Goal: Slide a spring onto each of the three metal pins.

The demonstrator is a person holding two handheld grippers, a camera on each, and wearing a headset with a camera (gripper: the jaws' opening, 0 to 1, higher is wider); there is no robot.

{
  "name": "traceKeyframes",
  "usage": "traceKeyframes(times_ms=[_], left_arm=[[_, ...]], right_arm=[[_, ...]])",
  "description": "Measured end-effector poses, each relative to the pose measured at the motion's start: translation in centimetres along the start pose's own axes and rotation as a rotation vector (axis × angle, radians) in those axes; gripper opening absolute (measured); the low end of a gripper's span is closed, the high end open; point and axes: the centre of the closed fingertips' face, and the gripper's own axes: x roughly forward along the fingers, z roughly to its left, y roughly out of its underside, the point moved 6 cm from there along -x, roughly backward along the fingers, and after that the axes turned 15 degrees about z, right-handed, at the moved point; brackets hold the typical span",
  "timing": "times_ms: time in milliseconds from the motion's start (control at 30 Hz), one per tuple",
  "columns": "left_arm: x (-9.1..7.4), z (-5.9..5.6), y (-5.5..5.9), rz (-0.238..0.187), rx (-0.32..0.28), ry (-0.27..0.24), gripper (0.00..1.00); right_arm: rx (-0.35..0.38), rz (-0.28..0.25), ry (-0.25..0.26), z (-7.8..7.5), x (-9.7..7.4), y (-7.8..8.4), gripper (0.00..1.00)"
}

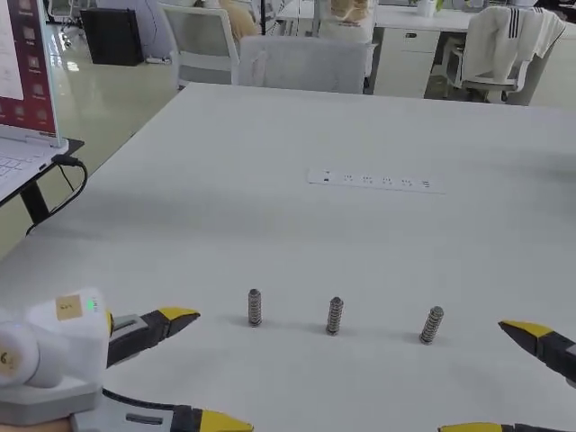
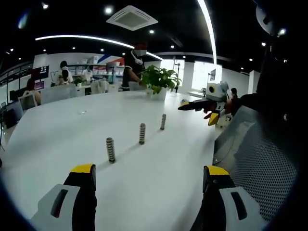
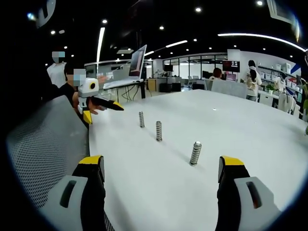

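Three upright metal pins stand in a row on the white table (image 1: 270, 198), each with a coiled spring around it: left (image 1: 255, 307), middle (image 1: 335, 316), right (image 1: 432, 325). My left gripper (image 1: 202, 369) is at the table's near left edge, open and empty, its yellow tips left of the row. My right gripper (image 1: 493, 378) is at the near right, also open and empty. In the left gripper view the left gripper (image 2: 150, 169) faces the pins (image 2: 142, 133) end on. From the right gripper (image 3: 161, 161), the nearest pin (image 3: 195, 153) stands just ahead.
A flush power strip (image 1: 373, 180) lies mid-table beyond the pins. A laptop (image 1: 22, 81) sits on a stand to the far left. Office chairs (image 1: 306, 63) line the far edge. A mesh chair back (image 2: 255, 154) is close behind the near table edge.
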Motion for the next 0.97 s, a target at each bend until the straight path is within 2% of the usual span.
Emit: traceKeyframes(times_ms=[967], left_arm=[[0.06,0.47,-0.22,-0.008,-0.02,-0.025,0.9]], right_arm=[[0.009,0.007,0.01,-0.92,-0.04,0.24,0.99]])
